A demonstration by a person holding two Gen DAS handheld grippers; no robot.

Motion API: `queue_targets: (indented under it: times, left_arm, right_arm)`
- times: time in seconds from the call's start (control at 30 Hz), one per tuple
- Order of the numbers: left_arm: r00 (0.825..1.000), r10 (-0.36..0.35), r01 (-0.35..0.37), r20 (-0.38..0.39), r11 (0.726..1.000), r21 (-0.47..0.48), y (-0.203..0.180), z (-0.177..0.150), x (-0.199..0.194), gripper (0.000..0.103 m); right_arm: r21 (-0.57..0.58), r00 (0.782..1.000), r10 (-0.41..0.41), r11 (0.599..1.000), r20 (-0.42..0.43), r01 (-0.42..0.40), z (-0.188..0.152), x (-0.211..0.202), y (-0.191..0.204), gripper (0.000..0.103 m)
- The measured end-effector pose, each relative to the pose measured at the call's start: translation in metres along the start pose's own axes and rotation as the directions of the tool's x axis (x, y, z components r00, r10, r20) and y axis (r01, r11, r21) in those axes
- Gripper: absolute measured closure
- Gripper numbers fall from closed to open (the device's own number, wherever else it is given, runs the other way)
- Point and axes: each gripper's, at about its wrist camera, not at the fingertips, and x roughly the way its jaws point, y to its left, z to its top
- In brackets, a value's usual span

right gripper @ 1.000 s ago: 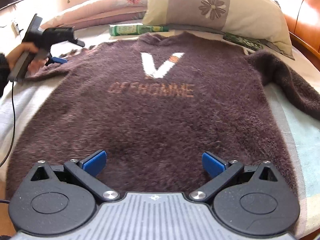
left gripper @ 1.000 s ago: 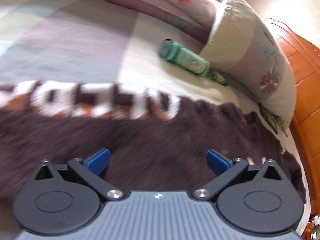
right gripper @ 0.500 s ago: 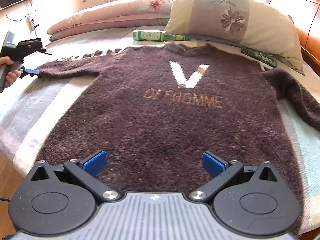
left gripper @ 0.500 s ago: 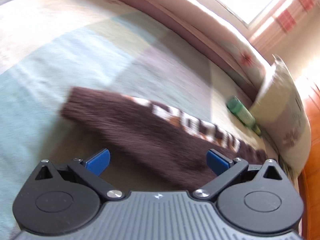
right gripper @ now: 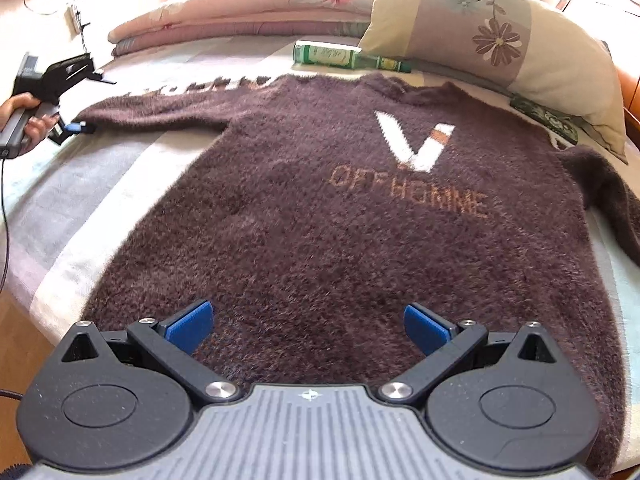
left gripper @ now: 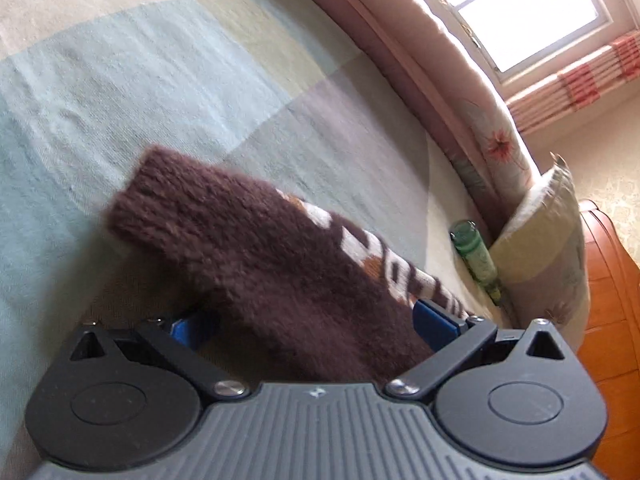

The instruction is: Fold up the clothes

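Observation:
A fuzzy dark-brown sweater [right gripper: 320,208] with a white V and orange lettering lies flat, front up, on the bed. Its left sleeve [left gripper: 260,264] stretches out sideways, cuff end resting on the sheet. My left gripper [left gripper: 316,324] is open and straddles that sleeve, which runs between the blue fingers. In the right wrist view the left gripper [right gripper: 74,127] sits at the cuff, held by a hand [right gripper: 24,120]. My right gripper [right gripper: 308,324] is open just above the sweater's hem, holding nothing. The other sleeve [right gripper: 616,196] trails off to the right.
A green bottle [right gripper: 332,55] lies by the collar against a flowered pillow [right gripper: 500,28]. A rolled pink quilt [right gripper: 248,4] lines the far side. The bed's edge and wooden floor [right gripper: 16,320] are at the left. A cable [right gripper: 6,216] hangs from the left gripper.
The left gripper moved outward along the left sleeve to its cuff, and the sleeve now lies between its fingers. The sleeve is stretched out straight. The right gripper shifted slightly over the hem.

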Motion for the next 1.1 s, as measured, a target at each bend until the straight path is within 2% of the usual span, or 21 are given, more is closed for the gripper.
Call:
queue_targets:
  times: [0.13, 0.23, 0.33, 0.43, 0.5, 0.57, 0.67, 0.83, 1.0, 1.1]
  left_arm:
    - [0.994, -0.043, 0.046, 0.098, 0.998, -0.033, 0.0, 0.015, 0.0, 0.001]
    - [0.981, -0.04, 0.039, 0.192, 0.999, 0.011, -0.015, 0.033, -0.01, 0.001]
    - [0.961, -0.08, 0.067, 0.266, 0.996, 0.059, -0.033, 0.048, -0.029, 0.001]
    - [0.94, -0.043, -0.004, 0.339, 0.99, 0.138, -0.055, 0.058, -0.047, 0.001]
    - [0.934, -0.01, -0.065, 0.358, 0.978, 0.199, -0.07, 0.06, -0.052, 0.001]
    - [0.94, 0.007, -0.104, 0.34, 0.958, 0.266, -0.082, 0.054, -0.05, 0.001]
    - [0.97, 0.01, -0.094, 0.241, 0.936, 0.338, -0.092, 0.04, -0.03, 0.001]
    - [0.979, 0.138, -0.183, 0.149, 0.917, 0.354, -0.067, 0.019, 0.005, 0.001]
    - [0.962, 0.266, -0.268, 0.059, 0.886, 0.378, -0.043, -0.003, 0.041, 0.001]
    - [0.924, 0.354, -0.379, 0.141, 0.813, 0.441, -0.019, 0.001, 0.028, 0.001]
  right_arm:
    - [-0.019, 1.0, -0.007, 1.0, -0.014, 0.007, -0.003, 0.002, 0.003, 0.0]
    - [-0.013, 1.0, -0.016, 1.0, -0.025, 0.016, -0.004, 0.005, 0.0, 0.0]
    - [0.006, 0.999, -0.02, 1.0, -0.034, 0.02, -0.004, 0.01, -0.002, 0.0]
    - [0.004, 0.999, -0.014, 1.0, -0.035, 0.014, -0.004, 0.012, -0.002, 0.0]
    - [0.003, 0.999, -0.012, 1.0, -0.036, 0.012, -0.003, 0.013, -0.001, 0.0]
    - [0.006, 0.999, -0.005, 1.0, -0.038, 0.005, -0.003, 0.016, 0.0, 0.0]
    - [0.004, 0.999, 0.005, 1.0, -0.045, -0.005, -0.003, 0.021, 0.002, 0.0]
    - [-0.006, 0.999, 0.008, 1.0, -0.045, -0.009, -0.004, 0.02, 0.005, 0.0]
    - [0.014, 0.999, -0.008, 1.0, -0.036, 0.009, -0.005, 0.017, -0.004, 0.0]
    - [0.028, 0.999, -0.01, 1.0, -0.032, 0.01, -0.006, 0.017, -0.01, 0.0]
